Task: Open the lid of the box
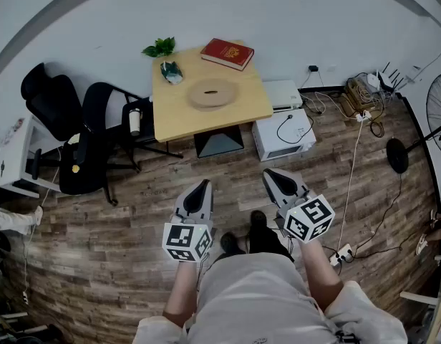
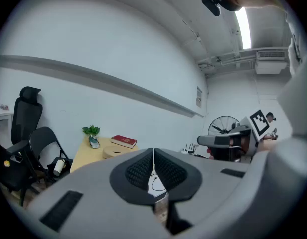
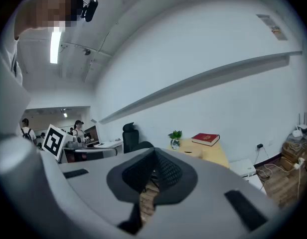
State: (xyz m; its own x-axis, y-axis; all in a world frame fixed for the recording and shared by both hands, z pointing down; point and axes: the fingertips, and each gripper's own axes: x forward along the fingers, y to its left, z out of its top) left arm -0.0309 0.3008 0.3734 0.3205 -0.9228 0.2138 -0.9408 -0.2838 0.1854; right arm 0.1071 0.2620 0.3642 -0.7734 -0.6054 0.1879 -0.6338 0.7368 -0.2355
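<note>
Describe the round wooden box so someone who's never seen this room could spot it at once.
By the white wall stands a small light wooden table. Near the middle of its top lies the box: low, round, pale wood, with a dark slot on top. The red book behind it is rectangular and the green plant at the corner is leafy; only the box is round.

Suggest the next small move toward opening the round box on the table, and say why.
Probably step toward the table and bring both grippers nearer the round wooden box. The left gripper and right gripper hang over the floor, well short of the box, jaws shut and empty.
</note>
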